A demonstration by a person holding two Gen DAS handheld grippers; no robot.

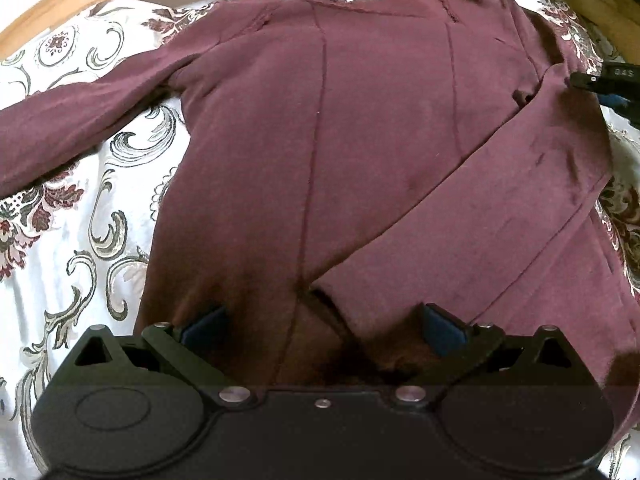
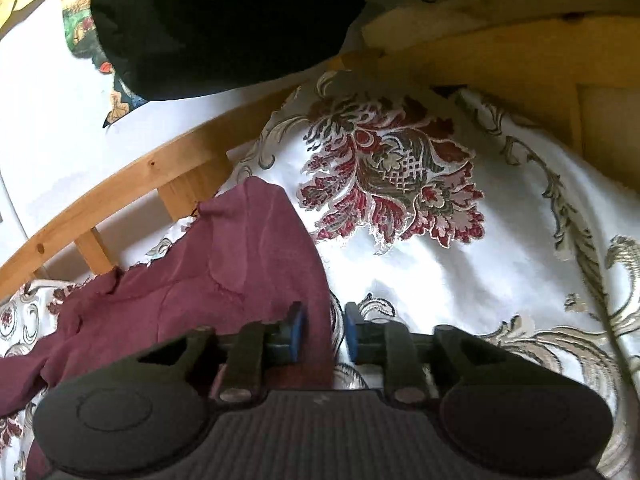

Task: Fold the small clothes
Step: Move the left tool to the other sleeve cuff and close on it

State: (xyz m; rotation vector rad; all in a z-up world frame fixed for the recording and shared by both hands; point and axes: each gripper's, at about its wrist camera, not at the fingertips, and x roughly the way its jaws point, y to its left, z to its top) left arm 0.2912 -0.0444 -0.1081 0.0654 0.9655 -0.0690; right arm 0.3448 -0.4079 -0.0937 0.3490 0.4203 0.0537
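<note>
A maroon long-sleeved top (image 1: 372,128) lies flat on the patterned bedspread. One sleeve (image 1: 480,216) is folded diagonally across the body, and its cuff ends just ahead of my left gripper (image 1: 322,316). That gripper hovers over the hem, open wide with nothing between its pads. The other sleeve (image 1: 80,112) stretches out to the left. In the right wrist view my right gripper (image 2: 325,330) stands at the shoulder edge of the top (image 2: 248,264). That edge lies between its blue pads, with a gap beside the right pad. One of its fingers (image 1: 588,80) shows at the far right.
The white bedspread with red and grey floral figures (image 2: 440,272) covers the bed all round the top. A wooden slatted bed frame (image 2: 120,188) runs along the far side, with a white wall behind. A black garment (image 2: 224,20) hangs over the frame's corner.
</note>
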